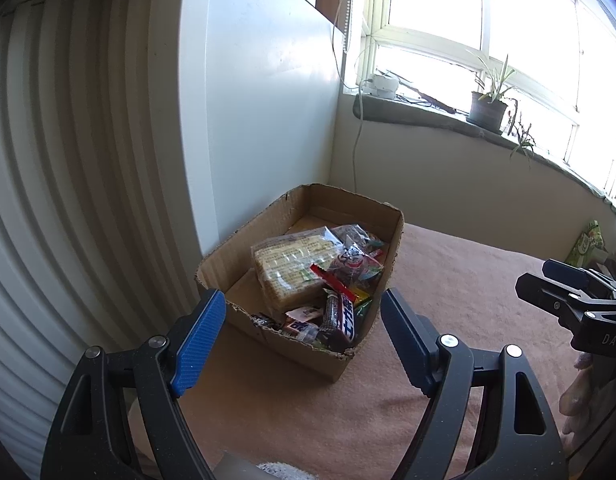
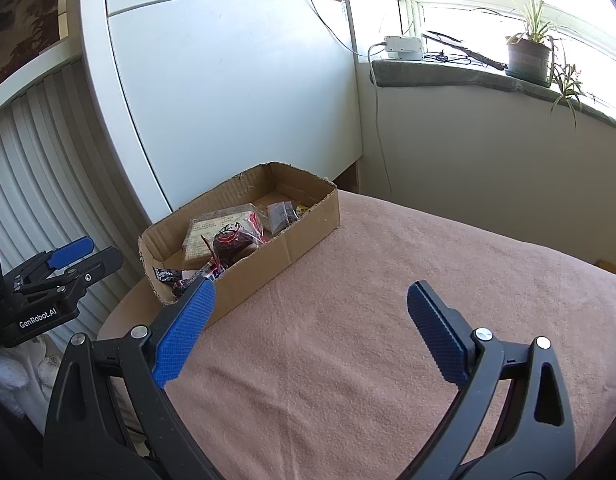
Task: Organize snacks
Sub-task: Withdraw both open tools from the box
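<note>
Both my claws, left gripper (image 1: 301,316) and right gripper (image 2: 310,320), gape apart, holding nothing. The snacks (image 1: 328,276) in the cardboard box (image 1: 388,248) at frame centre look light, crinkly and slippery; I'd pinch a wrapper's sealed edge.

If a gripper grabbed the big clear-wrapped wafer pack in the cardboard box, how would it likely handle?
The wafer pack looks like a blocky stack, so probably fairly stiff and light for its size. Its glossy clear wrap may be slippery and crinkle under the pads. Wafers would likely crack if squeezed hard. It leans on other snacks in the cardboard box, so lifting it may shift them.
</note>
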{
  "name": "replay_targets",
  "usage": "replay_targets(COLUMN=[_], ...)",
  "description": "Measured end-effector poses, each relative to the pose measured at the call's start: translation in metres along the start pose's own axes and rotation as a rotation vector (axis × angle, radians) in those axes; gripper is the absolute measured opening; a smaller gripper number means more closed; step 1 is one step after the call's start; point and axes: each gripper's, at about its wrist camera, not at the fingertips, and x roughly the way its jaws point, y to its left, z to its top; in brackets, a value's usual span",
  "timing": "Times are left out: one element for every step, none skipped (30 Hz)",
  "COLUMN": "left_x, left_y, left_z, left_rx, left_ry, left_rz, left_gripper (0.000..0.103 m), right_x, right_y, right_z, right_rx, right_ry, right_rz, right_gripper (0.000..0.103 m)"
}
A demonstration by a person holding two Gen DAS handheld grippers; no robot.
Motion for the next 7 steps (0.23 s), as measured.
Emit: replay_targets(left_x=[-0.0001, -0.0006, -0.0006, -0.0005, -0.0006, 0.0001, 0.0008], left_y=[-0.0003, -0.0007, -0.0013, -0.0021, -0.0028, -0.003, -0.0035], left_z=[-0.0002, -0.0005, -0.0006, -0.0007, -0.001, -0.0012, -0.0022], left_rx=[0.001, 0.002, 0.008, 0.013, 0.015, 0.014, 0.013], left_ry=[0.0, -0.004, -0.008, -0.01, -0.009, -0.007, -0.002], left_rz=[0.003, 0.005, 0.005, 0.006, 0.009, 0.008, 0.006], left_gripper=[0.08, 0.08, 0.08, 0.08, 0.08, 0.08, 0.08], right_x=[-0.0004, -0.0009, -0.0014, -0.0017, -0.0018, -0.002, -0.0022], right_y=[-0.0006, -0.0015, -0.0029, -0.0041, -0.0054, -0.0063, -0.0077], right_z=[-0.0001, -0.0001, -0.0002, -0.0004, -0.0007, -0.0013, -0.002], right_rx=[0.001, 0.003, 0.005, 0.008, 0.012, 0.015, 0.017], right_ry=[0.0, -0.001, -0.003, -0.004, -0.004, -0.003, -0.003], right_rz=[0.0, 0.001, 0.002, 0.001, 0.001, 0.001, -0.001], right_gripper=[0.099, 0.099, 0.099, 0.099, 0.099, 0.099, 0.099])
